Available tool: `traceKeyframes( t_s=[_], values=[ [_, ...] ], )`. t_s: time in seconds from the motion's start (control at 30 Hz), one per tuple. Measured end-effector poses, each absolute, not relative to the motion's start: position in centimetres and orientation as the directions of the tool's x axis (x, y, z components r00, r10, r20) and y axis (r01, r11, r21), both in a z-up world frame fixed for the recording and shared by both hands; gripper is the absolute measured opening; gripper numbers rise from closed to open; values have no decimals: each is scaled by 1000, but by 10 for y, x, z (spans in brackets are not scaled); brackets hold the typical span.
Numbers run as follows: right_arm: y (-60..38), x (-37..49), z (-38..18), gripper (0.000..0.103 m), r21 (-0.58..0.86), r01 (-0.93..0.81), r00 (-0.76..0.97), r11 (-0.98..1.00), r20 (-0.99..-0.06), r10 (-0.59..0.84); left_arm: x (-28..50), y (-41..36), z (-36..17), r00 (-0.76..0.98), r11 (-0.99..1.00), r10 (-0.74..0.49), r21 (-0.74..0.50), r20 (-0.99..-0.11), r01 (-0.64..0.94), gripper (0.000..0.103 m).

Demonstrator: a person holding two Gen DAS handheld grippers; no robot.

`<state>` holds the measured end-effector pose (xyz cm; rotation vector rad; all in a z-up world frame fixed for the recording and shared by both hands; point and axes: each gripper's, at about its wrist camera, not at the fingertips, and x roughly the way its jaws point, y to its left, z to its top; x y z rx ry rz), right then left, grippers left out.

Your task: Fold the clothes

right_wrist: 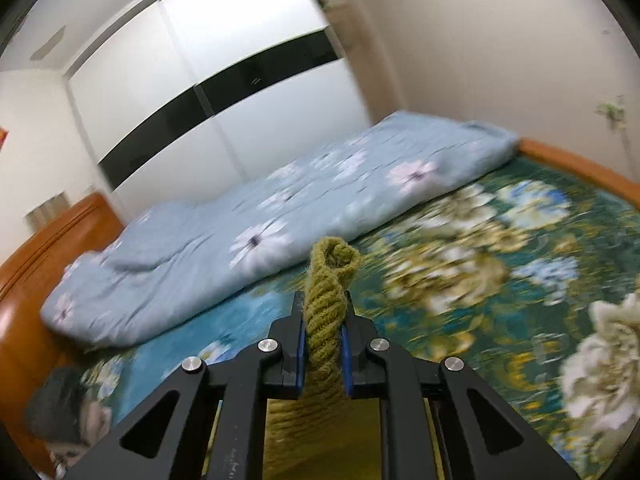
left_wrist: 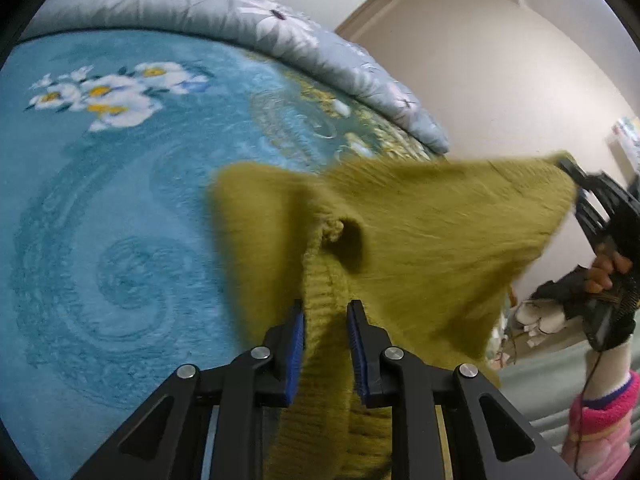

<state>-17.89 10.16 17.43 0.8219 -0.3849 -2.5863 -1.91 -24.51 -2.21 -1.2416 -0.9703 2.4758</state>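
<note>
An olive-green knitted sweater (left_wrist: 432, 232) hangs stretched in the air above the bed. My left gripper (left_wrist: 326, 312) is shut on its ribbed hem, which bunches between the blue pads. My right gripper (right_wrist: 324, 304) is shut on another ribbed edge of the sweater (right_wrist: 326, 312), a fold of it sticking up past the fingertips. In the left wrist view the right gripper (left_wrist: 572, 176) shows at the far right, holding the sweater's other end, with the gloved hand below it.
The bed carries a teal floral blanket (left_wrist: 100, 208) (right_wrist: 500, 264). A rolled light-blue flowered quilt (left_wrist: 288, 36) (right_wrist: 248, 232) lies along its far side. An orange wooden bed frame (right_wrist: 36, 264) borders the bed. White wardrobe doors (right_wrist: 224, 92) stand behind.
</note>
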Motion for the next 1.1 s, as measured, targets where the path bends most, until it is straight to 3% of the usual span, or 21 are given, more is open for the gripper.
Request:
traceKeyframes(
  t_s=[0.1,0.27,0.33,0.4,0.43,0.5,0.57,0.7,0.83,0.97,1.1],
  values=[
    [136,-185,173,14,339,183,-802,-923,-492,-340,-16,-254,-27,-624,-758,439,-639,-647,129,21],
    [163,-205,124,15,295,45,-734,-954,-638,-232,-4,-254,-31,-609,-747,465,-654,-643,121,26],
    [171,-207,109,17,290,15,-711,-957,-670,-214,2,-252,-32,-598,-744,474,-658,-646,120,31],
    [182,-204,100,19,303,-10,-694,-953,-688,-212,9,-250,-35,-587,-739,485,-663,-648,122,46],
    [187,-203,96,19,310,-23,-685,-951,-697,-210,13,-249,-35,-587,-734,490,-668,-644,122,49],
    [197,-197,97,35,309,-33,-687,-950,-698,-203,23,-250,-35,-590,-722,499,-681,-634,122,60],
    [202,-189,106,51,285,-37,-708,-958,-684,-176,33,-251,-35,-590,-713,513,-692,-623,111,63],
    [200,-170,131,54,203,-62,-769,-977,-634,-83,49,-247,-38,-578,-701,552,-710,-601,69,70],
    [141,-170,133,54,229,139,-702,-963,-664,-259,50,-245,-47,-565,-666,590,-743,-577,64,71],
    [48,-174,102,54,371,350,-460,-860,-732,-503,52,-246,-47,-568,-664,593,-746,-571,57,71],
    [-40,-177,62,54,409,431,-281,-805,-786,-550,56,-249,-43,-571,-678,583,-733,-578,48,74]
  ],
)
